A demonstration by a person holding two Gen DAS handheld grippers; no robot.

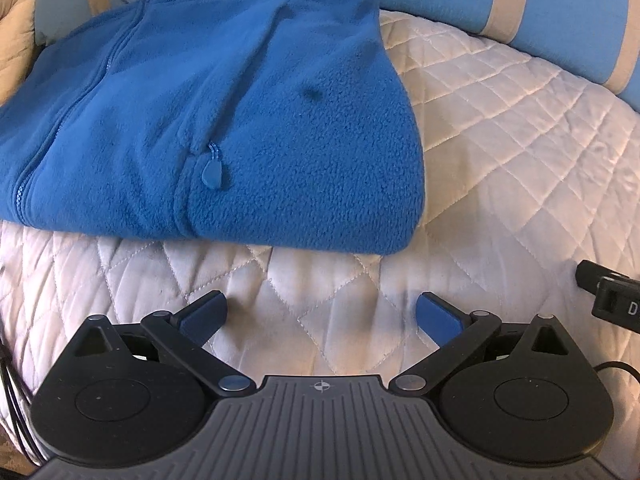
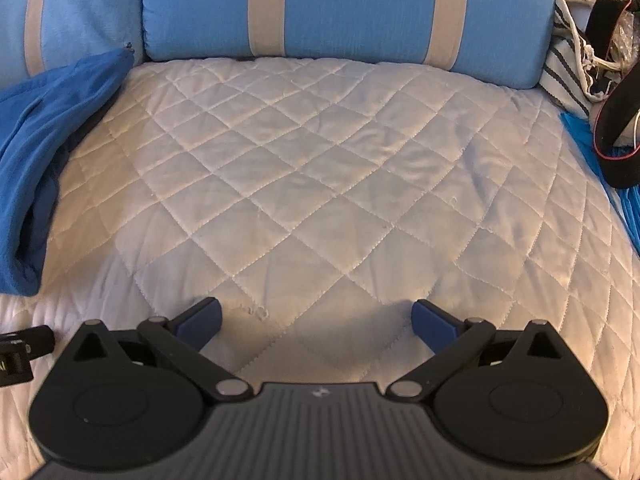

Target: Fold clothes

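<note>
The folded blue fleece zip jacket (image 1: 224, 120) lies just ahead of the left claw (image 1: 322, 312) on the white quilted bed cover (image 2: 320, 160). Both it and the right claw (image 2: 316, 318) gape wide, holding nothing.

Two fisheye views, each looking forward and slightly down from just behind a black two-finger gripper with blue pads; the left wrist view sits low and close over the white diamond-quilted bed cover (image 1: 500, 128), facing a folded blue fleece jacket (image 1: 224, 120) near its front; the right wrist view faces the light blue pillows with beige stripes (image 2: 340, 8); both share the cover, pillows and jacket
</note>
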